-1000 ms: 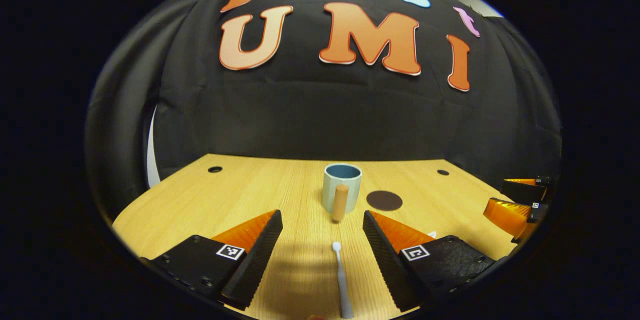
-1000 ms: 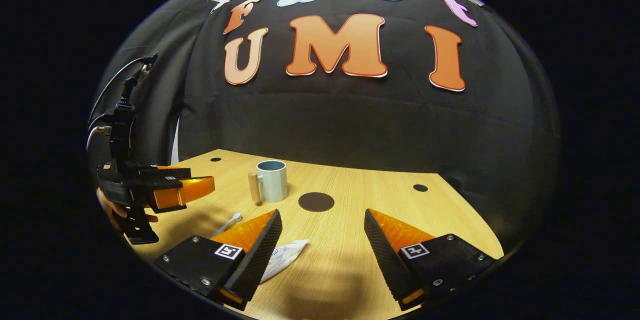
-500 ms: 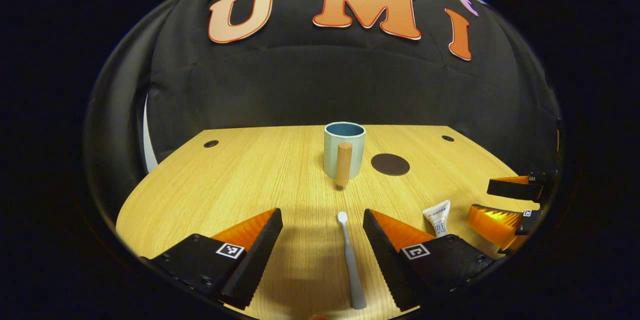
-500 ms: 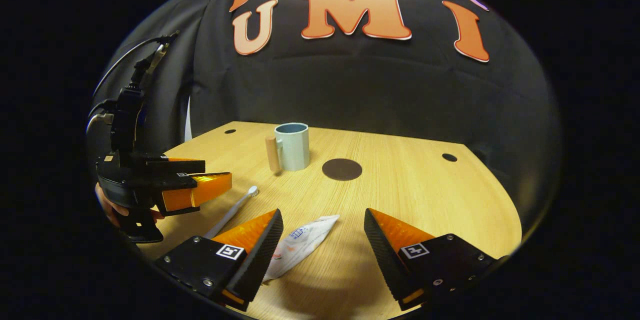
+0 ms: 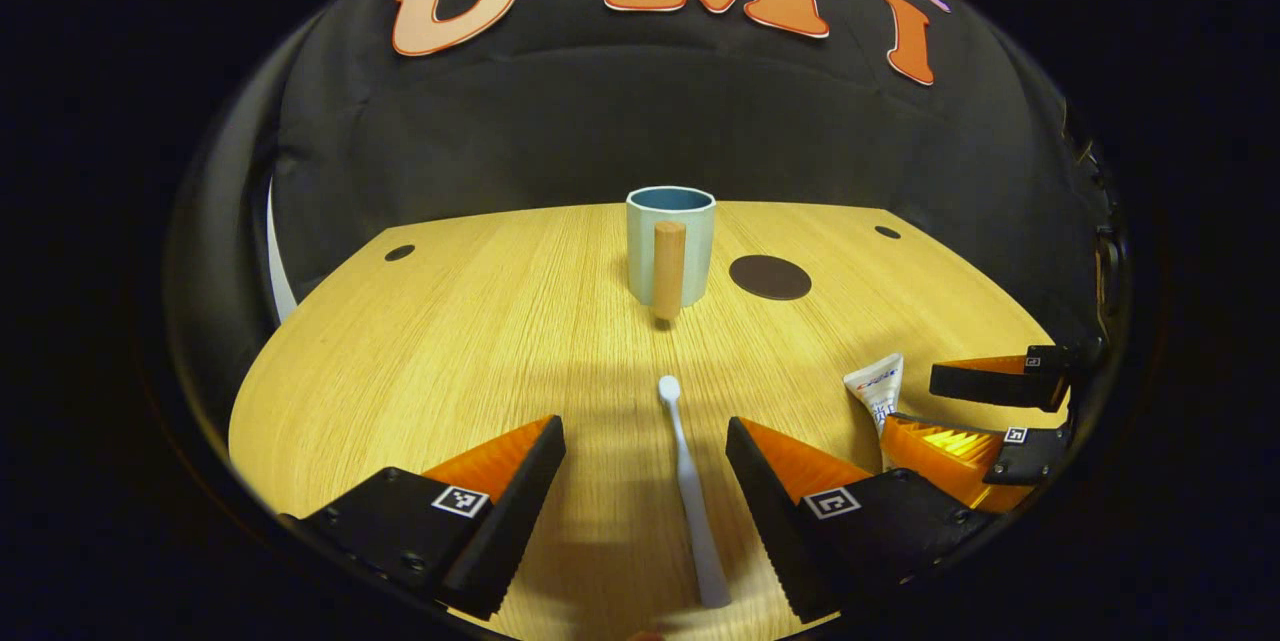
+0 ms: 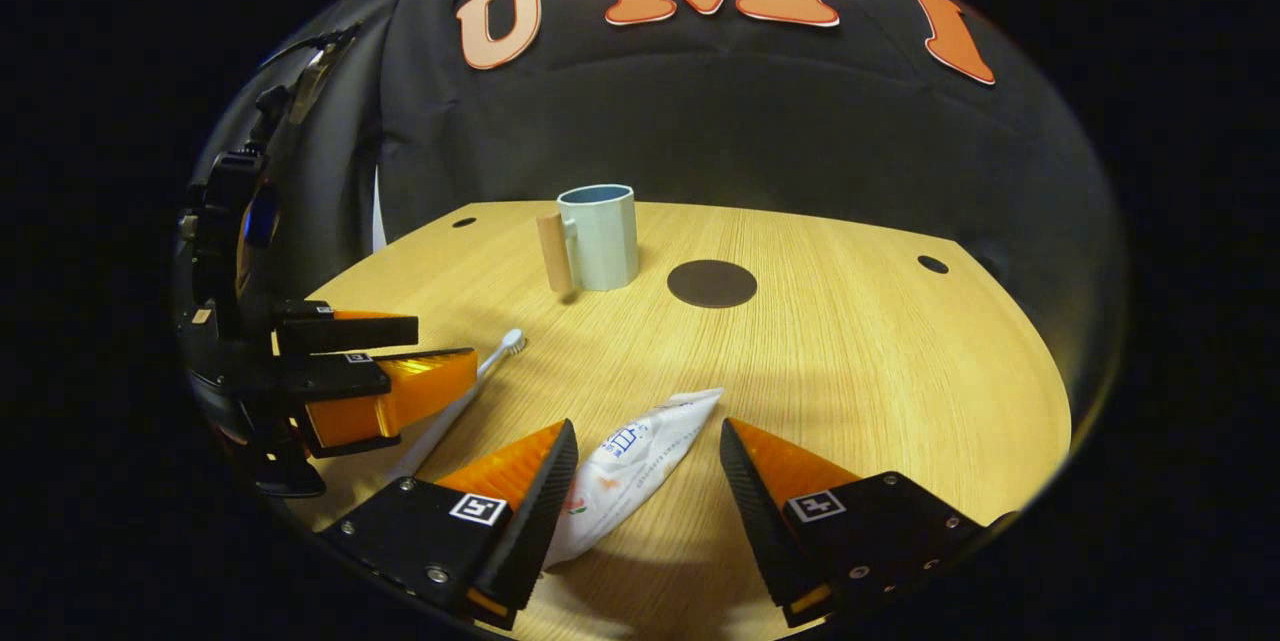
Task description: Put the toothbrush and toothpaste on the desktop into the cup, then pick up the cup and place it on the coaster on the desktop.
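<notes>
Though untouched, toothbrush between left claw fingers

Toothbrush lay on the desk between the left gripper's spread fingers, cup stood farther back, coaster just right of it, toothpaste lay between the right gripper's spread fingers, right of the toothbrush.

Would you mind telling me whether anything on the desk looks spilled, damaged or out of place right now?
Nothing stands out. The cup stands upright beside the coaster, and the toothbrush and toothpaste lie flat on the desktop, each between an open gripper's fingers.
</notes>
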A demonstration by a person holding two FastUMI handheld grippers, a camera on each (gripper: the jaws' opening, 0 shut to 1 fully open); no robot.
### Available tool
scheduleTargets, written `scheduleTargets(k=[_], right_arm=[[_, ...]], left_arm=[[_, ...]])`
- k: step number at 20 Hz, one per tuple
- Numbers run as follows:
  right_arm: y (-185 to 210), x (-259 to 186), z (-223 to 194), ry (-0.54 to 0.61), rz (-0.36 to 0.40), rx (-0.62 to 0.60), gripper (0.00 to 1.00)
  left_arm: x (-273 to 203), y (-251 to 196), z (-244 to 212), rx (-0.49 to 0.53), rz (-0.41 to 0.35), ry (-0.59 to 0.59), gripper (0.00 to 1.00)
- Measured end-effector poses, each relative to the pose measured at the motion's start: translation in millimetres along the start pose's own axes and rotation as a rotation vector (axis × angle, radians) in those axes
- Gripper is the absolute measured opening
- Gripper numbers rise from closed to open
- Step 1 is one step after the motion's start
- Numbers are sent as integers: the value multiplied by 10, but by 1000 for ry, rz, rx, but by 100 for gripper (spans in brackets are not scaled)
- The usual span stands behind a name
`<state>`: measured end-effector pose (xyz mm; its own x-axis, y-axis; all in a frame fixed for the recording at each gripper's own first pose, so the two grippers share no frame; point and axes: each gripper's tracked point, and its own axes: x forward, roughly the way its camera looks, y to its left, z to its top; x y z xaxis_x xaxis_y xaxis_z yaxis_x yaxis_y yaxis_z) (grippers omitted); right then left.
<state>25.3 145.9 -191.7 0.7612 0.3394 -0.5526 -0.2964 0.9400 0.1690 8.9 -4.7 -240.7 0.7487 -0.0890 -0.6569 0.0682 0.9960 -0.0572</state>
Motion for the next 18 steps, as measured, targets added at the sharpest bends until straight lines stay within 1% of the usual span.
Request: scheduleTargets(k=[3, 5, 6, 7, 8, 9, 10, 11, 12, 13, 15, 18], right_arm=[[36, 73, -40, 25, 3, 34, 84], [67, 98, -61, 33, 5, 21, 84], [91, 114, -80, 37, 8, 12, 79], [94, 133, -88, 41, 4, 5, 82], [106, 126, -107, 46, 4, -3, 80], [101, 118, -115, 53, 5, -9, 71], [89, 105, -127, 60, 5, -11, 73], [56, 97, -136, 67, 2, -16, 69], [-1, 79, -154, 76, -7, -21, 66], [-71, 61, -168, 85, -21, -29, 61], [-133, 45, -162, 91, -37, -51, 54], [-125, 48, -162, 107, -40, -61, 53]], left_arm=[[29, 11, -70, 0, 6, 28, 98], [46, 16, -93, -1, 10, 37, 98], [57, 16, -98, -1, 12, 41, 98], [65, 24, -116, 0, 15, 47, 98], [72, 21, -125, 0, 15, 52, 98], [73, 22, -143, 0, 14, 55, 98], [80, 19, -146, -1, 14, 58, 98], [90, 17, -158, 0, 12, 60, 98], [91, 19, -169, 1, 13, 66, 98], [83, 19, -182, 5, 11, 71, 98], [93, 23, -190, 17, 15, 83, 98], [87, 9, -201, 32, 17, 117, 98]])
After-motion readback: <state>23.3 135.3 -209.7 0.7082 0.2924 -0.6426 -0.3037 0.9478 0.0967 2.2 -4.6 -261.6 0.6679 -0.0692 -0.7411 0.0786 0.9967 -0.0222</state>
